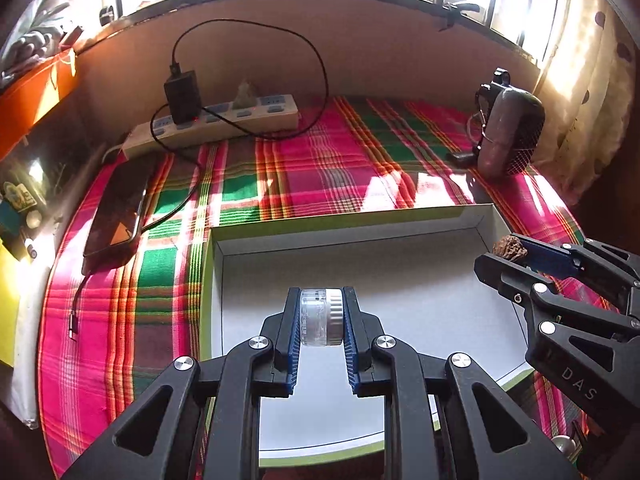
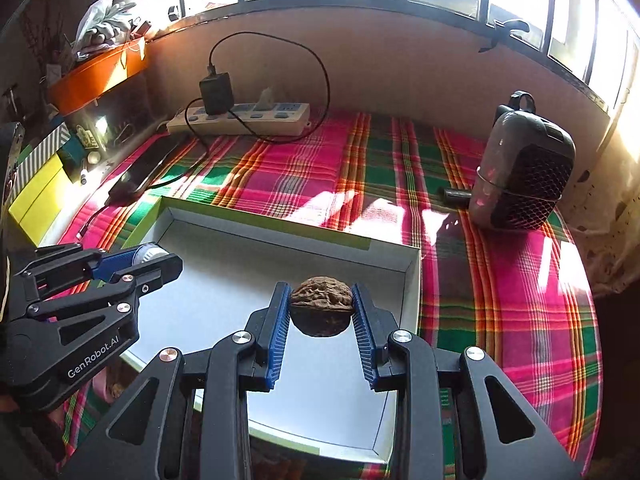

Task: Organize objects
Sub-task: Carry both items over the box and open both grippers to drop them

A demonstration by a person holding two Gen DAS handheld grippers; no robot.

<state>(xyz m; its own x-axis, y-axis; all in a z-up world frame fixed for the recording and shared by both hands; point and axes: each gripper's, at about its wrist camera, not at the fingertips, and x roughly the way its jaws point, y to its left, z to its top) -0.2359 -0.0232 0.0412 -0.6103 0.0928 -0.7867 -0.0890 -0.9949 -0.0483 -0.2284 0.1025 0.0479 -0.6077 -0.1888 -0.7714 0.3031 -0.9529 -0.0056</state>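
- Here, 2 small things are held over a shallow white box (image 1: 486,216), which is taken to be the collecting place for the task.
- A small clear jar with a silver cap (image 1: 322,317) is pinched sideways by the left gripper (image 1: 322,318); its blue-padded fingers (image 1: 293,336) are pressed against the cap end and the base, probably because the flat ends give the surest hold.
- A walnut (image 2: 321,306) is pinched between the ribbed fingers (image 2: 279,334) of the right gripper (image 2: 321,308), the pads being set on 2 opposite sides so that the round shell is kept from rolling out.
- Both things are held clear above the box floor, the jar toward the box's left half and the walnut near its right wall; neither is seen to touch the cardboard.
- The box is laid on a plaid cloth (image 1: 320,168) that covers the worktop, near at hand so that little reach is needed.
- Well apart, at the back, a power strip (image 2: 240,120) with a black charger (image 2: 216,92) plugged in is kept against the wall, and a phone (image 1: 116,208) is left beside it on its cable.
- A dark speaker-like device (image 2: 524,172) is stood at the far right, outside the box.
- It is judged that lowering and release are still owed for both things.
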